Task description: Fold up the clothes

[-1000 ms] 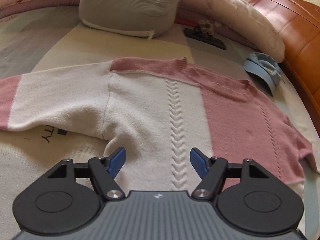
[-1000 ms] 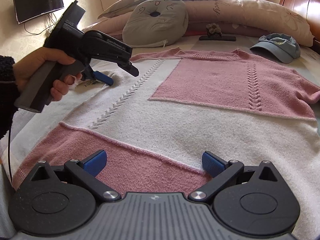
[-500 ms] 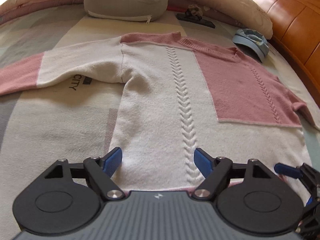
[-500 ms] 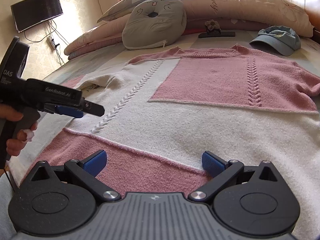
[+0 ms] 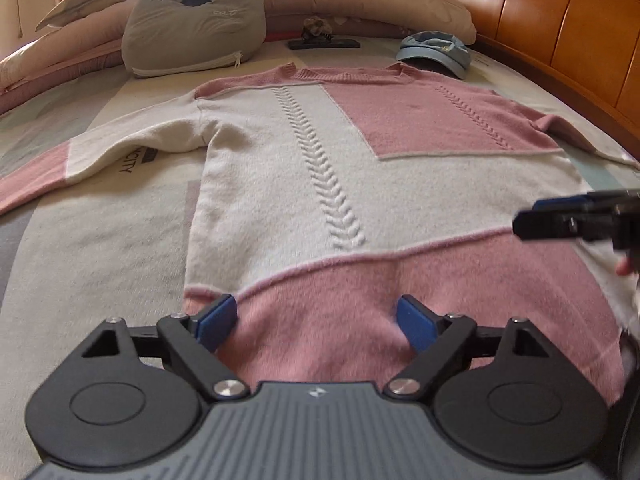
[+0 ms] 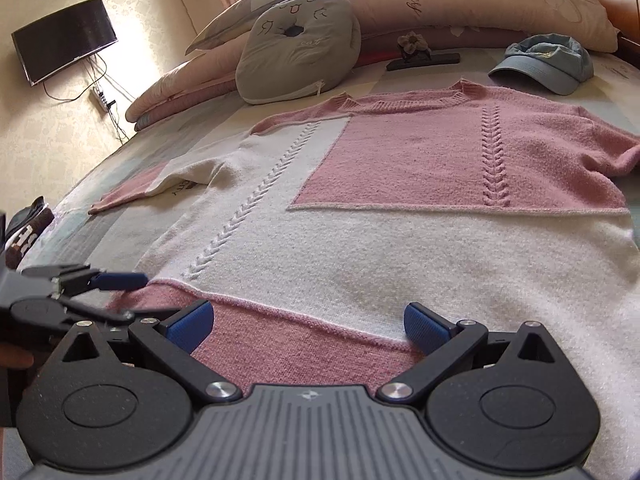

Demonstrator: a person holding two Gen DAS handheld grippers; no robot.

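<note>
Sweater [image 5: 304,184] lies flat on the bed [image 5: 100,248], face up, collar far, pink hem band [image 5: 380,292] nearest; both sleeves spread out to the sides. Nothing folded yet.

Left gripper [image 5: 316,322] sits over the near-left part of the hem, jaws opening and already wide, only the knit below them, nothing pinched. Right gripper [image 6: 308,326] is over the near-right part of the hem, jaws wide, also empty. Each shows in the other's view at the frame edge, so they're close together.

Likely step: grab the hem at two points and carry it toward the collar. To do it well:
- spread the grippers out toward the two hem corners first; a grip too close together lets the sides sag
- pinch both layers, pads fully past the edge
- lift level, both sides together
- knit is soft and stretchy, so don't tug

Cap [image 5: 434,50] and grey cushion [image 5: 196,16] sit just beyond the collar; keep the fold short of them.
</note>
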